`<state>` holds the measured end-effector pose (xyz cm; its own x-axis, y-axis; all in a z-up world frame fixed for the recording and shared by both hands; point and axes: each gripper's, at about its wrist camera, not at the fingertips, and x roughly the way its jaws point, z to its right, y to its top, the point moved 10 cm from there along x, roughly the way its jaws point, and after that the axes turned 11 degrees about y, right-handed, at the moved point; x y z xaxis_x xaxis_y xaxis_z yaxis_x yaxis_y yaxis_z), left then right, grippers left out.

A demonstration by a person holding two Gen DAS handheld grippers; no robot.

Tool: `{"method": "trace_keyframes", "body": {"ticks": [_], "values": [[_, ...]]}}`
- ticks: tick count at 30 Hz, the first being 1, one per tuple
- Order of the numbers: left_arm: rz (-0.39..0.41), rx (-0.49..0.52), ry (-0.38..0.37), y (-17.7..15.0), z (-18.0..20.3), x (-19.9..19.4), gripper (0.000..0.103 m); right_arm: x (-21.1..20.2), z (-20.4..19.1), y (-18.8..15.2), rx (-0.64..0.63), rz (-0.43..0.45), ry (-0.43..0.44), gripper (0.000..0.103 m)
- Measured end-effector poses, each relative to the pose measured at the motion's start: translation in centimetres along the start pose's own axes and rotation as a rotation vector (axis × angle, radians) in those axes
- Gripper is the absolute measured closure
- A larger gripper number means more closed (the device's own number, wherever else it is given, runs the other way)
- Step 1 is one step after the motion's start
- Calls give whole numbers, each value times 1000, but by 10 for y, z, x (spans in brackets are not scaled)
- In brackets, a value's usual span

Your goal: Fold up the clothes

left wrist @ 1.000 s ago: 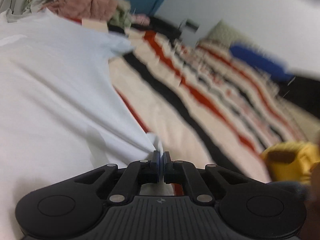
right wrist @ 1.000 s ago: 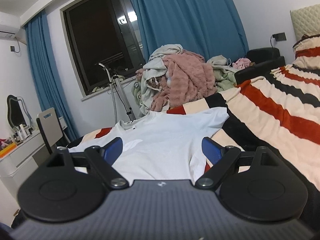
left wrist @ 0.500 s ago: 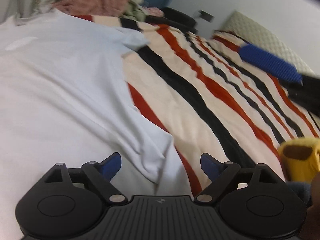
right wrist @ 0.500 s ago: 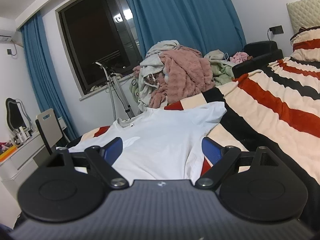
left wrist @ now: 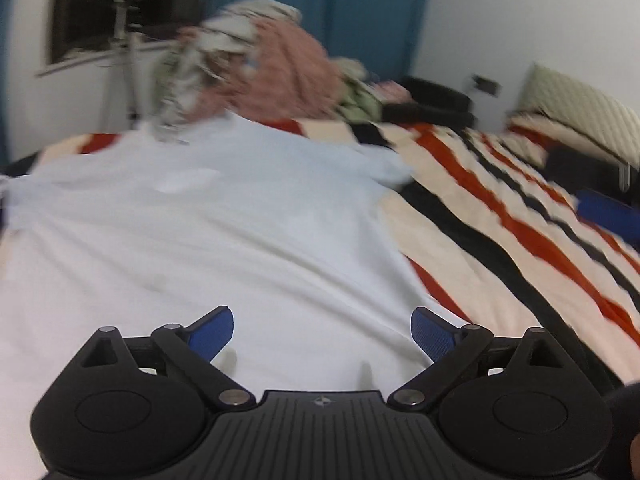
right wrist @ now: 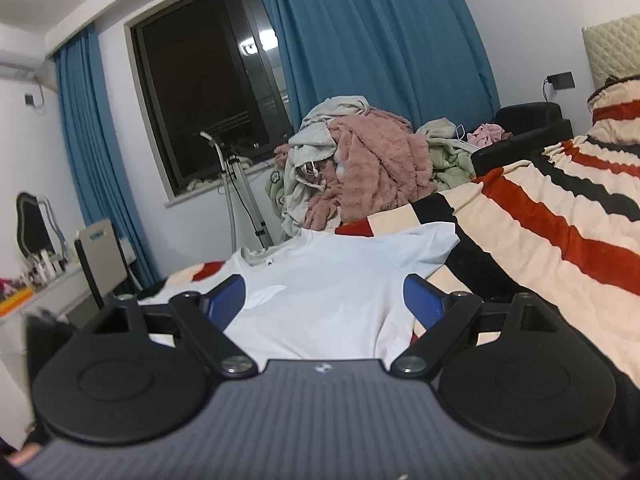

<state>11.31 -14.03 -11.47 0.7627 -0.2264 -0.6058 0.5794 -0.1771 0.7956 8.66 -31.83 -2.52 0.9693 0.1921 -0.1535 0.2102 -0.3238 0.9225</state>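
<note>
We have the white T-shirt spread flat on the striped bed, filling the left and centre of the frame. Our left gripper is opening over its hem, empty; the right gripper hangs released. Next we judge a sleeve edge needs pinching for the first fold.

Left wrist view is smeared with motion: the laundry pile at the far end is just pink and pale streaks, no single garment readable. The white T-shirt runs off the left edge, and its near hem is hidden behind the gripper body. In the right wrist view, the small items on the dresser, far left, are too tiny to identify.
</note>
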Motion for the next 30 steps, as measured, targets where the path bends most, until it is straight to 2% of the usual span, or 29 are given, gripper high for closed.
{"method": "trace_keyframes", "body": {"ticks": [4,7,10,12,16,22,28,30], "values": [[61,-56,55,16,-38,-22,4,7,-4,-7,-44,-32,-22,16],[111,-64,46,19,-56,-37,0,11,-7,-10,-61,-48,-30,16],[168,-101,106,13,-80,-46,0,16,-7,-13,-70,-63,-32,16],[173,-114,135,13,-88,-46,0,20,-7,-16,-76,-75,-40,16],[153,-166,121,16,-97,-46,0,28,-10,-21,-106,-101,-59,16],[160,-174,121,18,-95,-46,0,31,-14,-24,-135,-102,-65,16],[173,-201,142,18,-99,-52,0,53,7,-17,105,-86,10,16],[171,-212,151,16,-103,-52,0,79,25,-7,261,-82,39,16]]}}
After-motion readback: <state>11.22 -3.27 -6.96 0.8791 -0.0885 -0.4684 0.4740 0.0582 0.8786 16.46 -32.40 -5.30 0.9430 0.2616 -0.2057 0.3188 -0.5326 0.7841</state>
